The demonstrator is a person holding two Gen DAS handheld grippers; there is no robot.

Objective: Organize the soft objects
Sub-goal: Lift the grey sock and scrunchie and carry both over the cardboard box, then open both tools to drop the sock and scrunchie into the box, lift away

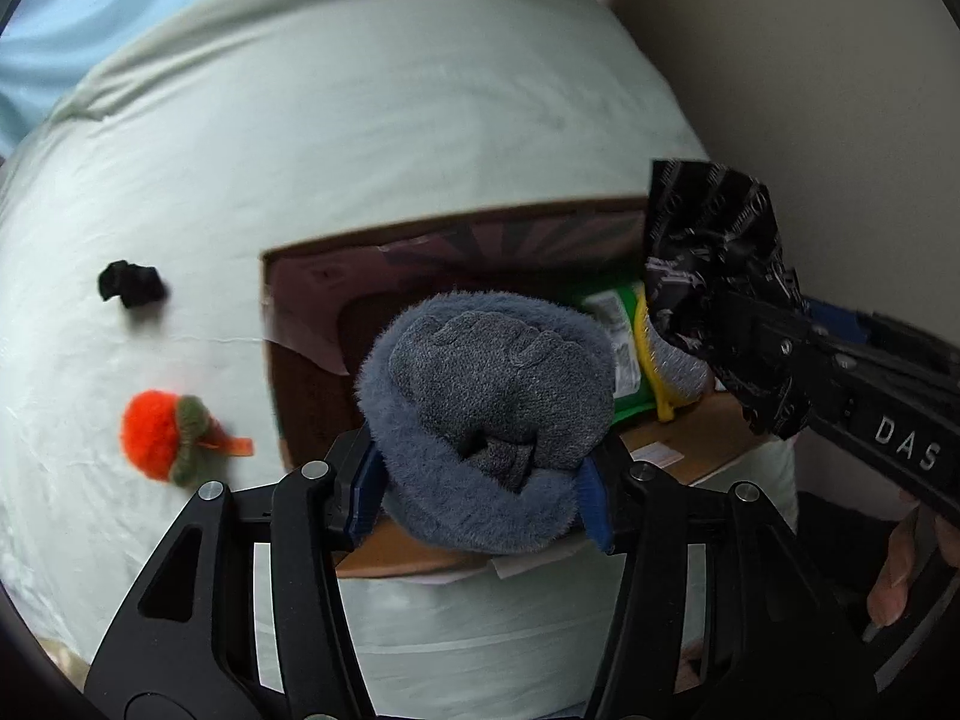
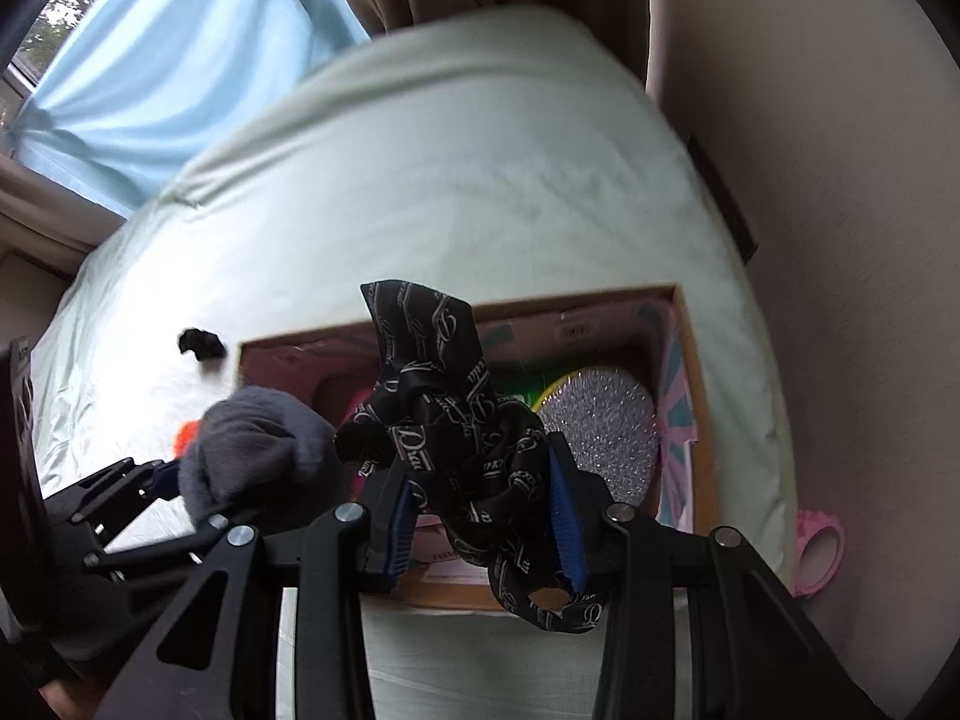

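My left gripper (image 1: 480, 474) is shut on a rolled grey fuzzy sock (image 1: 492, 414), held over the near left part of an open cardboard box (image 1: 372, 240) on the bed. My right gripper (image 2: 483, 516) is shut on a black patterned scarf (image 2: 456, 414), held over the box's (image 2: 699, 420) near edge. The scarf (image 1: 714, 276) and right gripper also show at the right of the left wrist view; the sock (image 2: 252, 450) shows at the left of the right wrist view. A silver glitter pad (image 2: 600, 426) and a green packet (image 1: 618, 342) lie in the box.
An orange and green pom-pom (image 1: 162, 444) and a small black item (image 1: 129, 283) lie on the pale green sheet (image 1: 360, 108) left of the box. A wall (image 2: 840, 180) runs along the right. A pink tape roll (image 2: 819, 552) sits beside the bed. Blue curtain (image 2: 168, 60) at the far end.
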